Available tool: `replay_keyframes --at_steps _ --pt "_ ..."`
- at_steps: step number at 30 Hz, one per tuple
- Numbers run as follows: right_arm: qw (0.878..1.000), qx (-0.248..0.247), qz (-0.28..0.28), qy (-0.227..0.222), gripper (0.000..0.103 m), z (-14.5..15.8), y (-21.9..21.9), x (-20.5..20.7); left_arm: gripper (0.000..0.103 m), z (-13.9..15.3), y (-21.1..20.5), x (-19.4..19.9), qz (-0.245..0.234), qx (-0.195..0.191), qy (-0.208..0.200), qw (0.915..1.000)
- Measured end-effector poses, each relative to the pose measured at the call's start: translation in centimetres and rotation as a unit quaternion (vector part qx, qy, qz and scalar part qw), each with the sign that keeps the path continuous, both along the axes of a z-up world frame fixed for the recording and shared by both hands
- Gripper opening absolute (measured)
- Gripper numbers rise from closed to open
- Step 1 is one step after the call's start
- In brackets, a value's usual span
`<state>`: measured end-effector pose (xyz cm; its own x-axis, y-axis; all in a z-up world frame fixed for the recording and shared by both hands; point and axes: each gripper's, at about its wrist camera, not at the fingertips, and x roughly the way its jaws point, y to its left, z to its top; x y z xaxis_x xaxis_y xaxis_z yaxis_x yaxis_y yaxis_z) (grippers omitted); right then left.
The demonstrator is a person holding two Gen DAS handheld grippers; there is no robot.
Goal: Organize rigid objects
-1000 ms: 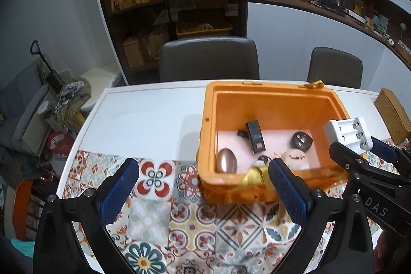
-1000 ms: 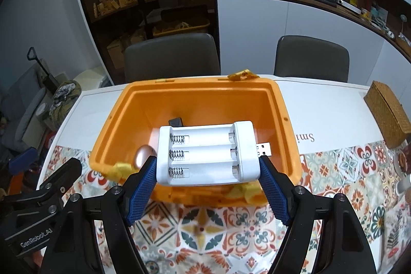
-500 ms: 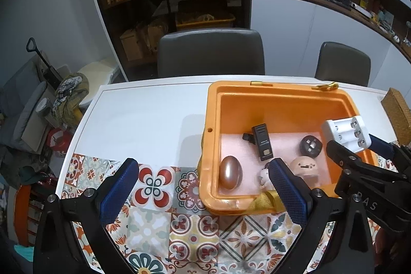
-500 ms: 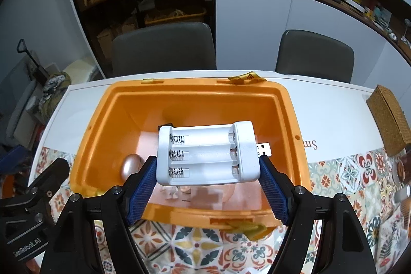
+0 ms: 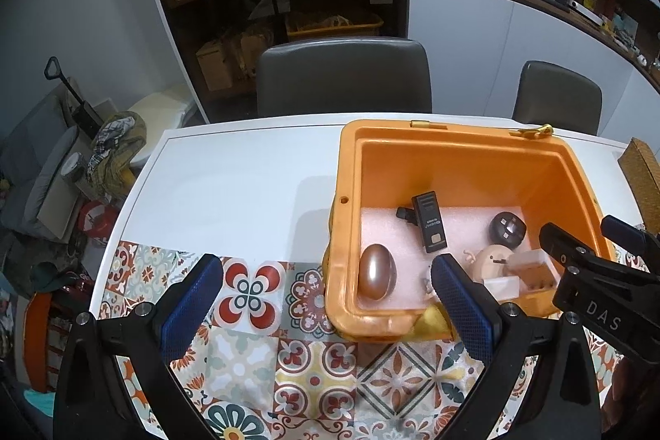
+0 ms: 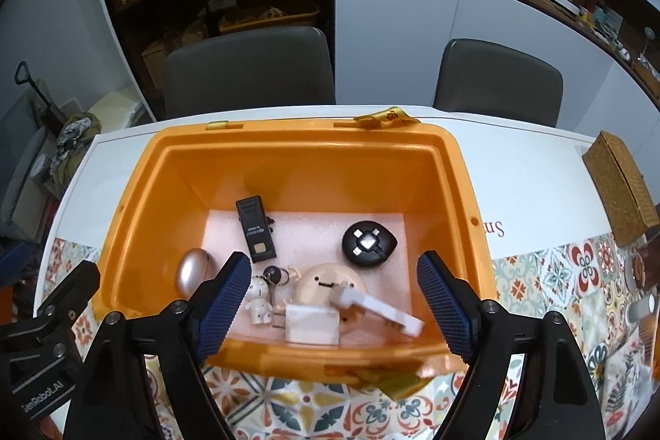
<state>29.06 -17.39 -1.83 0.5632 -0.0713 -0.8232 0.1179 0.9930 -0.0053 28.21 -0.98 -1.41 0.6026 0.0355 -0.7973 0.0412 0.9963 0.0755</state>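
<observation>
Right wrist view: right claw (image 6: 334, 295) wide open, empty, above orange bin (image 6: 165, 168); left claw (image 5: 326, 300) likewise.

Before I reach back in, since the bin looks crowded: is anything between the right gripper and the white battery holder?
Nothing visible. The right gripper hangs open above the orange bin, and the white battery holder lies uncovered atop the peach toy.
</observation>
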Motion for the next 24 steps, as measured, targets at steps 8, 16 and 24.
replay_keyframes --at_steps 8,16,24 --pt "1.000 0.016 -0.009 -0.008 0.083 1.5 -0.6 -3.8 0.103 1.5 0.3 -3.1 0.003 -0.007 -0.010 0.9999" --pt "0.999 0.043 -0.009 -0.015 0.083 3.0 -1.1 -8.2 0.103 3.3 0.4 -7.4 0.001 0.003 -0.028 0.9996" --pt "0.999 0.036 -0.006 -0.021 0.083 3.9 -1.2 -13.1 0.103 3.6 -0.2 -11.8 -0.008 0.012 -0.028 0.9995"
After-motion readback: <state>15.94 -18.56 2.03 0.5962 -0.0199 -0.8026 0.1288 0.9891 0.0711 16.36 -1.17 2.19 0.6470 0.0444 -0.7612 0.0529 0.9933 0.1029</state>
